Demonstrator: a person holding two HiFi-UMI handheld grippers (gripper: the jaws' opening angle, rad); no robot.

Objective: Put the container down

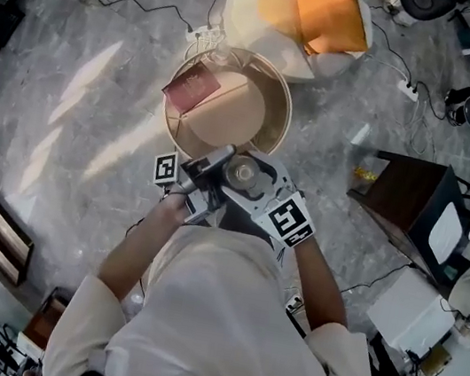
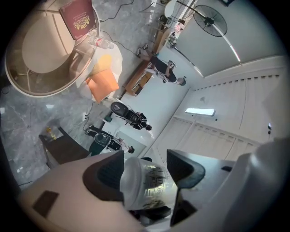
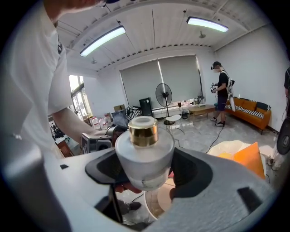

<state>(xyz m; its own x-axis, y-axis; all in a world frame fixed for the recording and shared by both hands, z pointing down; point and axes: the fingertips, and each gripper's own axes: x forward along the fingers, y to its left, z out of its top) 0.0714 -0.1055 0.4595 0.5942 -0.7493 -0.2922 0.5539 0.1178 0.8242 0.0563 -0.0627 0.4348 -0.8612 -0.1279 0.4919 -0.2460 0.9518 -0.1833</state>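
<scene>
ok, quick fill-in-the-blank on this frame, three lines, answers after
1. The right gripper is shut on a frosted container that has a ___ collar below its white cap.
2. The booklet lying on the round table is dark ___.
3. The cushion on the white seat is ___.

Missing words: gold; red; orange
</scene>
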